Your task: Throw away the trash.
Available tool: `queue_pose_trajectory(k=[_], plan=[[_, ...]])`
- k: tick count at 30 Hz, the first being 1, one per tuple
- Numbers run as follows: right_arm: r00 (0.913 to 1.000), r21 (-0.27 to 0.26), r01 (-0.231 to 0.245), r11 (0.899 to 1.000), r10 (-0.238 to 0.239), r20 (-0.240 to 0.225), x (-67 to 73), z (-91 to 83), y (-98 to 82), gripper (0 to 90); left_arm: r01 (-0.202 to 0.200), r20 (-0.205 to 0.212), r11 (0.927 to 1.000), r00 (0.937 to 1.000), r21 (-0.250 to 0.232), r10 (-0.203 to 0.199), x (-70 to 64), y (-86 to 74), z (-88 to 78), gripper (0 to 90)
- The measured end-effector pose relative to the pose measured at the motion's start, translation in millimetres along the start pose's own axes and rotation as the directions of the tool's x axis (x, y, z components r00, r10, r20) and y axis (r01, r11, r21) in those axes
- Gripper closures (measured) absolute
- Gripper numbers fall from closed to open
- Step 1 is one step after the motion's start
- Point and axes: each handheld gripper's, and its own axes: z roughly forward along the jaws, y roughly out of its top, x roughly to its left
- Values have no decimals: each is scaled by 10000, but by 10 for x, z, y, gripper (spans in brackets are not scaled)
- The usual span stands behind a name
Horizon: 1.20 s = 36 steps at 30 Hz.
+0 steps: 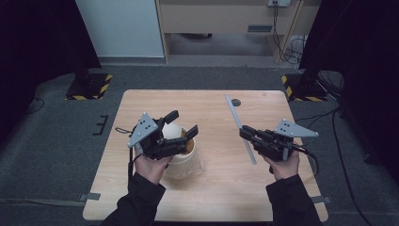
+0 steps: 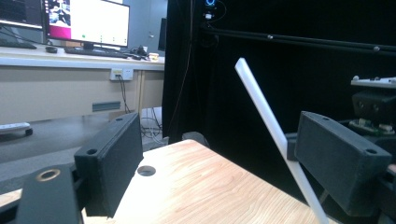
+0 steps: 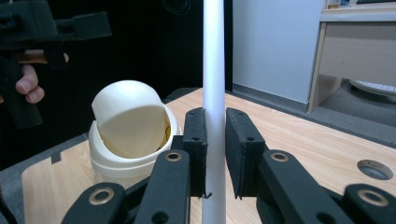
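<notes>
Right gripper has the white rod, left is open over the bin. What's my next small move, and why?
Probably swing the right gripper toward the cream swing-lid bin. It is shut on the white rod, which points away across the table. The left gripper hovers open over the bin, well placed to steady it.

The left gripper (image 2: pixel 233 163) has its black jaws spread wide above the pale wooden table (image 2: pixel 201 186); a slim white rod (image 2: pixel 275 135) slants between them; a monitor (image 2: pixel 88 21) glows behind.
</notes>
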Motion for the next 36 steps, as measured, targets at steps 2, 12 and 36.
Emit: queue_pose_trajectory(k=[2,12,36], plan=[[10000,117,87,9999,-87,-10,13,22,-22,788,34,44,10000,10000,27,-34,-20,5,60,154],[9998,302,157,9994,-152,-163,55,81,-69,788,230,173,9996,9996,139,-232,-79,-30,249,171],[9986,290,272,9992,-259,-465,117,111,-125,788,294,601,9965,9976,778,-342,-309,-161,724,288]])
